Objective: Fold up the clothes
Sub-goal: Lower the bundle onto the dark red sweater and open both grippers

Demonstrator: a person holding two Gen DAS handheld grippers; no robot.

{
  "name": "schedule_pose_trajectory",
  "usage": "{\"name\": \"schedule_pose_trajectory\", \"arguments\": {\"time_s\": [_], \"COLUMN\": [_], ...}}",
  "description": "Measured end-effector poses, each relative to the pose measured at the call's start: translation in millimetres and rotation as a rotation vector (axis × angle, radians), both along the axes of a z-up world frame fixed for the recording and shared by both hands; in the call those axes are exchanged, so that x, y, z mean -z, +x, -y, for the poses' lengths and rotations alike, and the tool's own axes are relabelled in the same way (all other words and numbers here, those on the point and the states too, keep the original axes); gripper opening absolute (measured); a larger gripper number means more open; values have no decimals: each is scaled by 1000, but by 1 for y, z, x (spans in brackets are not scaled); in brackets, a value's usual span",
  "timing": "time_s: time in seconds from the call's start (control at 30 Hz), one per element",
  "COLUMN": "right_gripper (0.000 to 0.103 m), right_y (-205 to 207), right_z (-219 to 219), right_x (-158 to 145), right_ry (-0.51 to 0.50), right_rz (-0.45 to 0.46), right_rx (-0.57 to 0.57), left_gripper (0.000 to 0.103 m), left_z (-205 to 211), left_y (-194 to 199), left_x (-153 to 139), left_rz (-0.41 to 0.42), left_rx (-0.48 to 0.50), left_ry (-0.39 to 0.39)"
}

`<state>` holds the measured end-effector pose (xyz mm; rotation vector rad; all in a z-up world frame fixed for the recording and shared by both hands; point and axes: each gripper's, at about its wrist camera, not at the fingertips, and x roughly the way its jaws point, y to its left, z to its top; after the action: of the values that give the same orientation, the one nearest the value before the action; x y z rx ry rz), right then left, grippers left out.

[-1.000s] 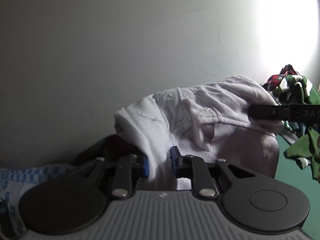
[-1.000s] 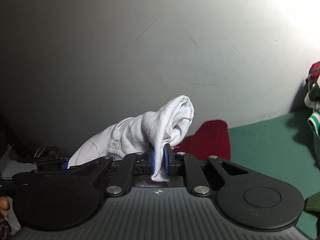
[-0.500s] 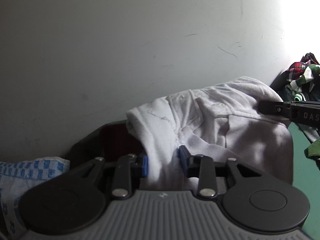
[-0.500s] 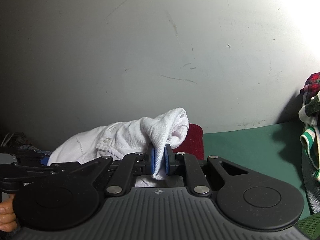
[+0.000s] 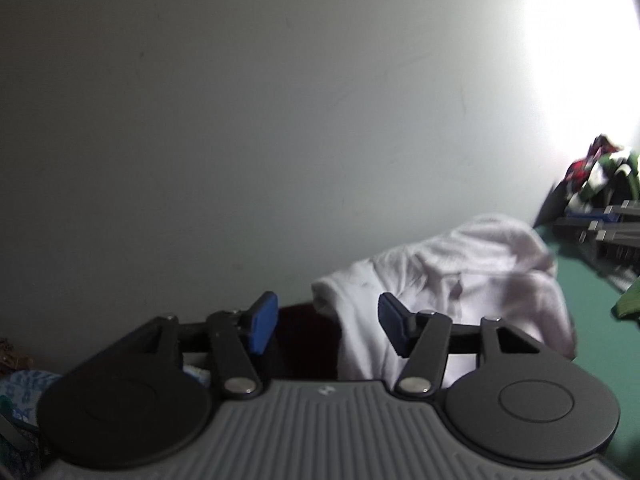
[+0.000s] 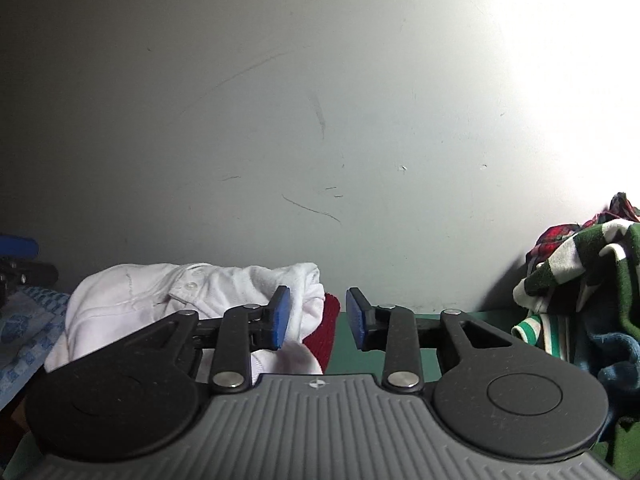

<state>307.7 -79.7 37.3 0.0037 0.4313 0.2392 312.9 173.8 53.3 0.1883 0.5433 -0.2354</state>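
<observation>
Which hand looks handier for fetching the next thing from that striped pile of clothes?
Probably the right: its tool is opening, off the white shirt, with the pile close beside it.

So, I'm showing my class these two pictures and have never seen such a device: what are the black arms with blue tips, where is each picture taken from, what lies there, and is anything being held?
Each picture comes from a camera mounted on a hand-held gripper, one in each of a person's hands, looking forward along its two fingers. The black arms with blue pads are those fingers. One picture shows the left gripper, the other the right gripper.

In front lies a white shirt with buttons, bunched on a green surface by a grey wall. A dark red cloth shows beside and partly under it, a blue-patterned cloth is on the left, and a pile of green-striped and plaid clothes is on the right.

Nothing is held: both grippers' jaws are opening, and the pads do not press on the shirt, though cloth shows through both gaps.
</observation>
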Motion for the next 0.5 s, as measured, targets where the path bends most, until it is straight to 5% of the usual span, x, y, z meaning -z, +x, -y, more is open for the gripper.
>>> {"name": "schedule_pose_trajectory", "arguments": {"time_s": [0.17, 0.4, 0.5], "right_gripper": [32, 40, 40], "right_y": [-16, -51, -49], "right_z": [-20, -67, -74], "right_x": [15, 40, 49], "right_ry": [-49, -324, -369], "right_rz": [-44, 33, 34], "right_rx": [-96, -260, -266], "left_gripper": [50, 60, 63], "left_z": [30, 56, 58], "left_y": [-1, -18, -11], "left_x": [20, 57, 69], "left_rz": [-92, -194, -241], "left_rx": [105, 143, 140], "left_ry": [41, 141, 115]}}
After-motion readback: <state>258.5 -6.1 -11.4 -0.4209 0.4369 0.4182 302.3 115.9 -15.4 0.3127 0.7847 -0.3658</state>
